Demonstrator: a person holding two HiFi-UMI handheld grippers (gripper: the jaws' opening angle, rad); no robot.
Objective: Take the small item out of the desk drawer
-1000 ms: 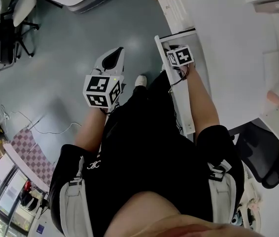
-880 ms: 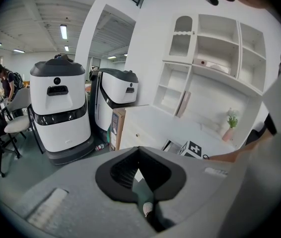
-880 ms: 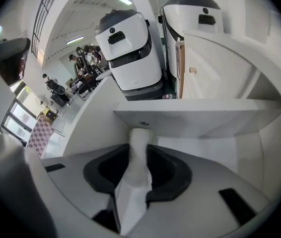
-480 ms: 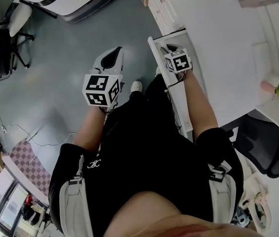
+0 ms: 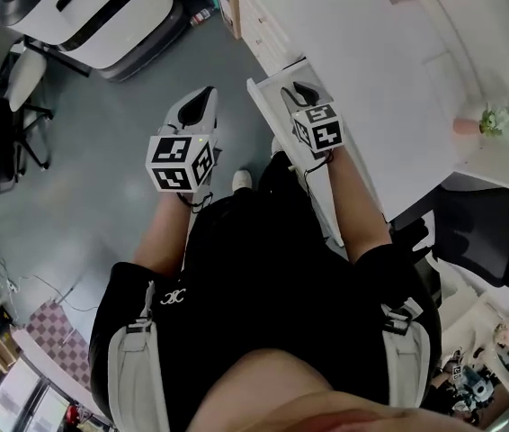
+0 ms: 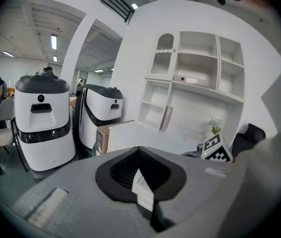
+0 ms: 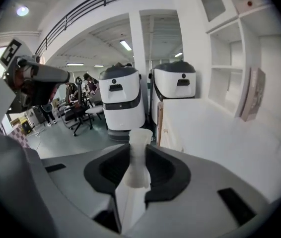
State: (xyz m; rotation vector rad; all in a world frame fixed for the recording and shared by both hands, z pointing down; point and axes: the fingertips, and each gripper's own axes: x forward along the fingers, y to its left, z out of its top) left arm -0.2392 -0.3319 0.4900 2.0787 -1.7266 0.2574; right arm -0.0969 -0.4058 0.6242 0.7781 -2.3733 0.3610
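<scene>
Starting with the head view: the left hand-held gripper [image 5: 206, 97] hangs over the grey floor [image 5: 102, 151], well apart from the table [image 5: 371, 79]. The right hand-held gripper [image 5: 296, 92] sits beside it, at the open drawer [image 5: 260, 99] that projects from the table edge. A potted plant [image 5: 481, 120] stands on the table far to the right of that hand-held gripper.

Left gripper view: the jaws are drawn together with nothing gripped between them. The right hand-held gripper shows ahead and to the right, with white shelves [image 6: 195, 83] beyond it.

Right gripper view: the jaws are closing on the small white item [image 7: 137, 155]. It stands upright between them, touching both pads, with its top projecting past the jaw tips. The table runs ahead on the right, and two white robots [image 7: 123, 100] stand ahead, past the item.
</scene>
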